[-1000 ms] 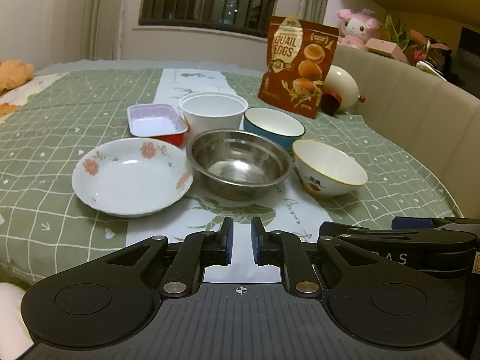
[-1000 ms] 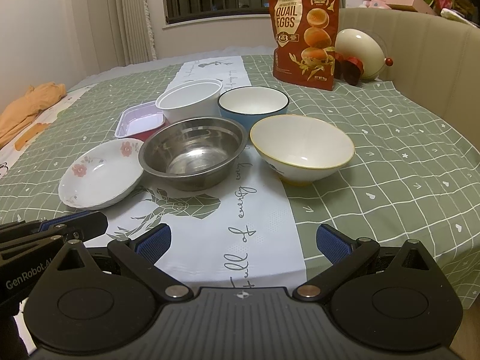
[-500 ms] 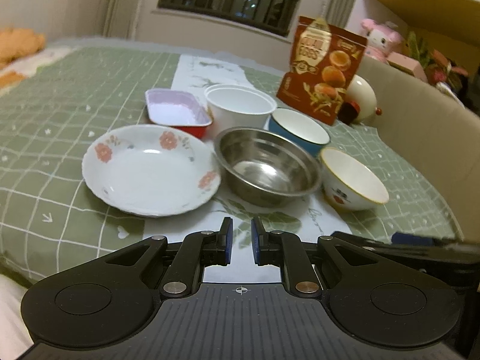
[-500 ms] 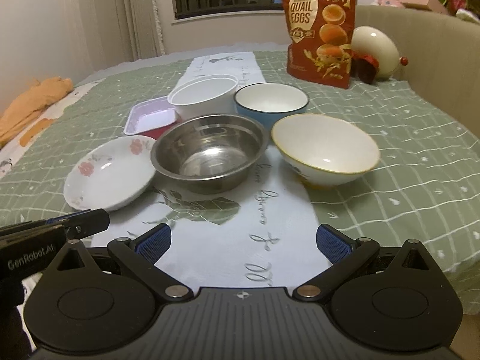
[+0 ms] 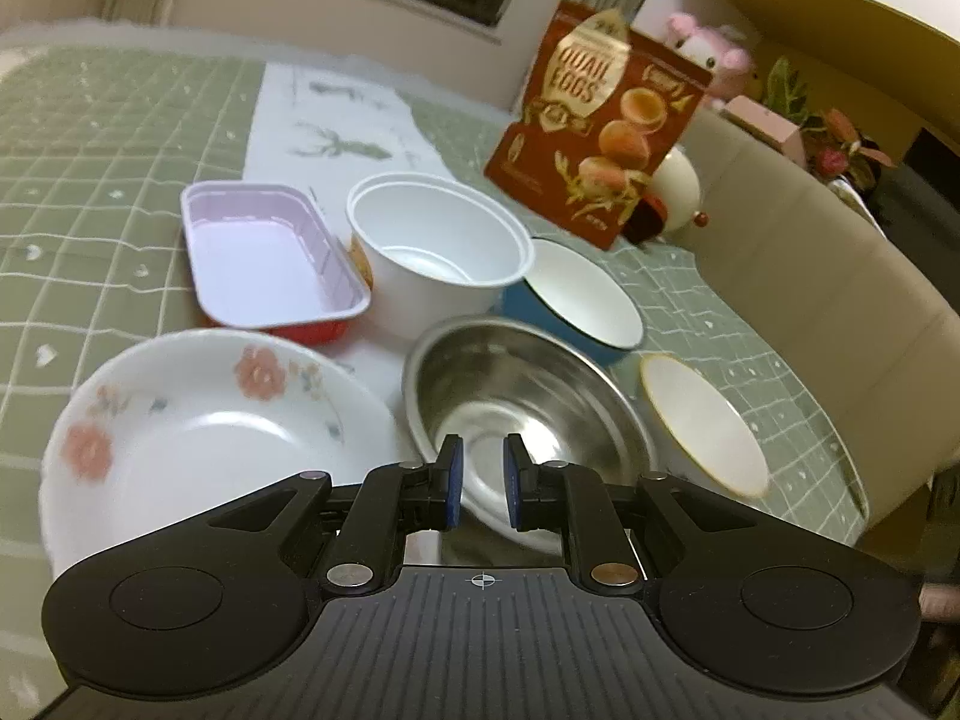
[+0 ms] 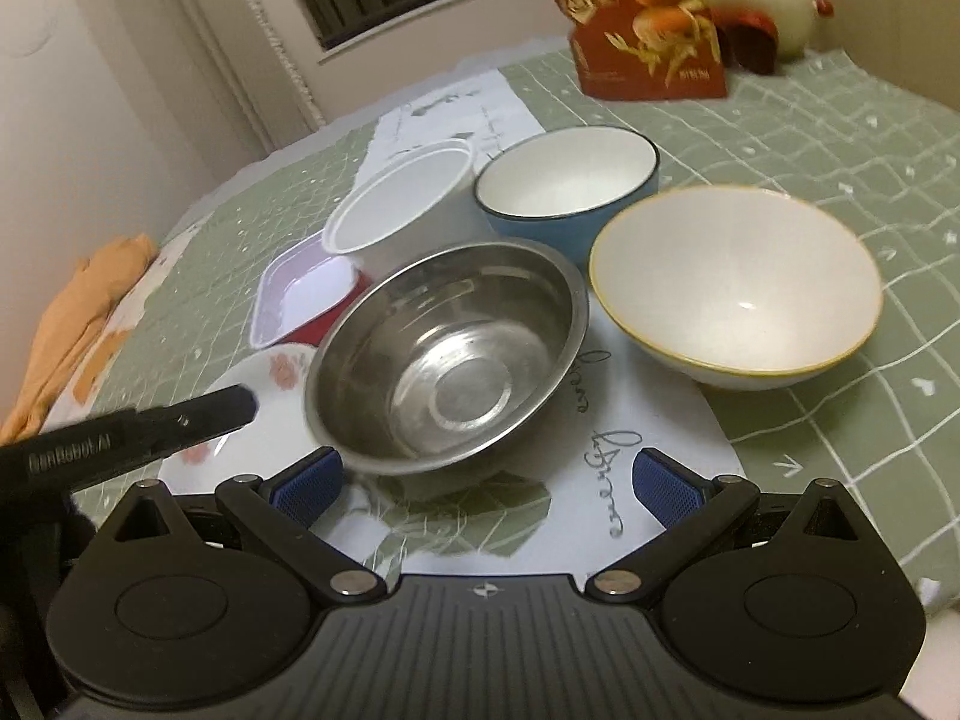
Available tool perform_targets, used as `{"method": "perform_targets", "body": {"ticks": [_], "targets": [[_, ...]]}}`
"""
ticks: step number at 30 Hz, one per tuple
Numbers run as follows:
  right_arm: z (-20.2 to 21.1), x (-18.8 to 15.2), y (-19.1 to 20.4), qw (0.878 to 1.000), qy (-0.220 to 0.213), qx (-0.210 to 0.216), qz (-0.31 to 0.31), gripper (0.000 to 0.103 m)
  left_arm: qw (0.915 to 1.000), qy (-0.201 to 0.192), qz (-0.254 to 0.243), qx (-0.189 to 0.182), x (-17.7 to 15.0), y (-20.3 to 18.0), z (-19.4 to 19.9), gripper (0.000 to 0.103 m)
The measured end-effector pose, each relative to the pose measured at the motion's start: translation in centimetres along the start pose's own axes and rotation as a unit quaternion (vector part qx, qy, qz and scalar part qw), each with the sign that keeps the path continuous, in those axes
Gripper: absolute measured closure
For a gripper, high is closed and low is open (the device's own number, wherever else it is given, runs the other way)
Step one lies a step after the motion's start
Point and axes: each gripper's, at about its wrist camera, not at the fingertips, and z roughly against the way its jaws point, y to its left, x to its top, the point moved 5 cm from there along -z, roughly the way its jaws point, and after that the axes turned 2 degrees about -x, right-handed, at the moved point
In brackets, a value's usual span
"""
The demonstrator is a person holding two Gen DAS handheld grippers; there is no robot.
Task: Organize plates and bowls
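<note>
A floral plate (image 5: 198, 432) lies at the front left, beside a steel bowl (image 5: 528, 402) (image 6: 450, 354). A gold-rimmed white bowl (image 6: 735, 285) (image 5: 702, 426) sits to its right. Behind stand a blue bowl (image 6: 570, 180) (image 5: 576, 294), a white plastic tub (image 5: 438, 252) (image 6: 402, 198) and a pink tray (image 5: 270, 258) (image 6: 306, 288). My left gripper (image 5: 480, 489) is nearly shut and empty, over the steel bowl's near rim. My right gripper (image 6: 486, 486) is open wide and empty, just short of the steel bowl. The left gripper's side (image 6: 138, 432) shows over the plate.
A quail-egg bag (image 5: 594, 126) and a round cream ornament (image 6: 756, 0) stand at the back of the green checked tablecloth (image 6: 840, 138). An orange cloth (image 6: 78, 312) lies far left. A beige sofa back (image 5: 810, 276) runs along the right.
Both grippers have moved forward and closer to the dishes. The left one now reaches over the steel bowl's rim; the right one has closed in on the steel bowl. Jaw openings look unchanged.
</note>
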Motion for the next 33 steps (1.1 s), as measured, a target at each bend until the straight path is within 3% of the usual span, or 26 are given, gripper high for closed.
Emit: {"method": "perform_targets", "body": {"ticks": [3, 6, 10, 19, 21, 24, 29, 33], "targets": [[-1.1, 0.5, 0.1, 1.000, -0.011, -0.014, -0.005, 0.001, 0.9993, -0.002, -0.008, 0.035, 2.4, 1.3, -1.7, 0.087], [-2.3, 1.1, 0.2, 0.999, -0.016, -0.031, -0.010, 0.008, 0.9992, 0.001, -0.009, 0.039, 4.2, 2.6, -3.5, 0.087], [-4.5, 1.7, 0.5, 0.998, -0.005, -0.055, -0.010, 0.019, 0.9993, 0.019, -0.001, 0.032, 4.9, 3.5, -6.2, 0.087], [-7.8, 2.5, 0.1, 0.998, 0.013, -0.058, -0.015, 0.026, 0.9971, 0.073, 0.015, -0.012, 3.8, 3.5, -10.8, 0.085], [-8.0, 2.5, 0.3, 0.998, 0.012, -0.055, -0.013, 0.031, 0.9958, 0.087, 0.016, -0.020, 3.2, 3.2, -11.5, 0.080], [-7.4, 2.7, 1.2, 0.998, 0.002, -0.056, 0.001, 0.033, 0.9971, 0.065, 0.019, -0.033, 3.1, 3.0, -10.4, 0.078], [-4.6, 3.3, 3.7, 0.995, -0.044, -0.074, 0.049, 0.033, 0.9932, 0.001, 0.056, -0.102, 3.4, 3.4, -5.6, 0.076], [-3.2, 3.6, 7.1, 0.990, -0.063, -0.077, 0.097, 0.032, 0.9918, -0.041, 0.052, -0.109, 2.7, 5.0, -0.9, 0.075]]}}
